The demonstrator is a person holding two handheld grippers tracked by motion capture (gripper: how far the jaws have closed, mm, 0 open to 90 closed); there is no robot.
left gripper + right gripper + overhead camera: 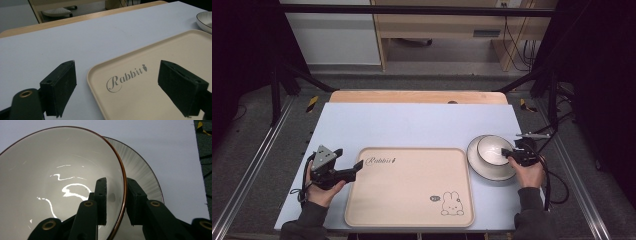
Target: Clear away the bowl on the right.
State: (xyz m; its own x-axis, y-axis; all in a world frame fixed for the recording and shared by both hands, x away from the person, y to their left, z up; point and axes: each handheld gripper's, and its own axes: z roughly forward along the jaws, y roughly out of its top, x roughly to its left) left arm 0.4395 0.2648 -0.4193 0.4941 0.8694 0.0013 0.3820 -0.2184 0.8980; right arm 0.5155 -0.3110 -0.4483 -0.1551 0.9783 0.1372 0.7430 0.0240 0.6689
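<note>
You see beige tray (412, 187) at lower centre of high view, flat on pale desk (412, 125). "Rabbit" script (381, 160) at tray's upper left corner, rabbit drawing (452, 204) at its lower right. Wooden shelf unit (442, 25) along top of frame. Black frame bars (277, 85) at left and right. Cables (517, 45) hang upper right.

Bowl (492, 149) sits on plate (482, 167), right of tray (409, 187).
</note>
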